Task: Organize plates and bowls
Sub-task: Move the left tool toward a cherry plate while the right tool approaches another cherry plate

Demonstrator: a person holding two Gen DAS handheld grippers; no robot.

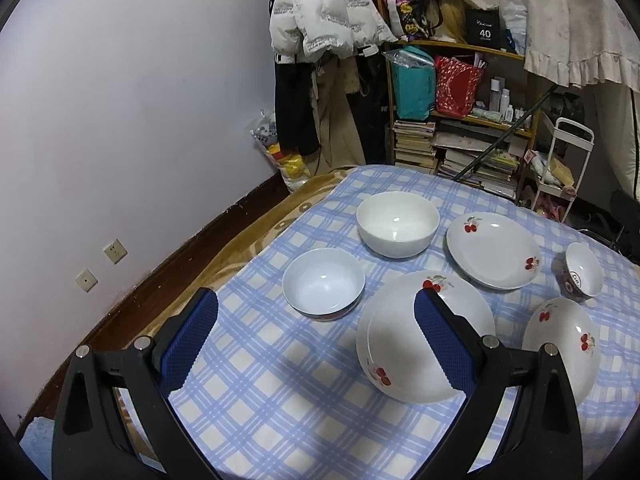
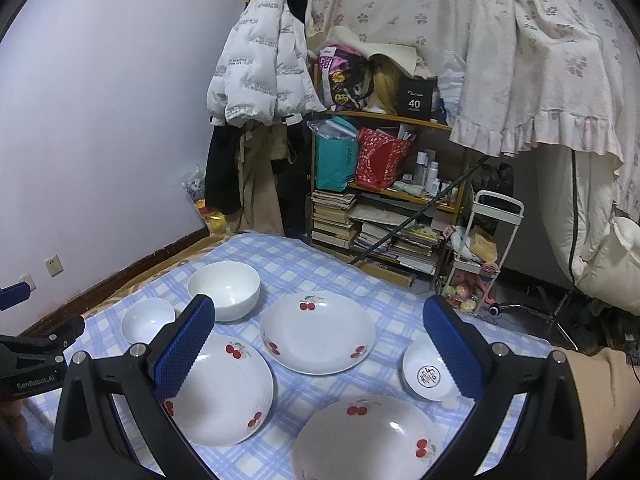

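Three white cherry-print plates lie on the blue checked cloth: a near left plate [image 1: 404,344] [image 2: 228,392], a far plate [image 1: 494,250] [image 2: 318,332] and a near right plate [image 1: 564,344] [image 2: 368,436]. A large white bowl [image 1: 397,229] [image 2: 225,290], a smaller white bowl [image 1: 323,282] [image 2: 147,320] and a small dark-sided bowl [image 1: 582,270] [image 2: 428,372] stand among them. My left gripper [image 1: 316,320] is open and empty above the cloth, near the left plate. My right gripper [image 2: 318,322] is open and empty above the plates.
The table [image 1: 280,400] has a brown blanket [image 1: 256,236] along its left edge by the wall. Behind it stand a cluttered bookshelf [image 2: 384,216], hanging coats [image 2: 260,80] and a white trolley [image 2: 476,256]. The left gripper's body [image 2: 36,356] shows in the right wrist view.
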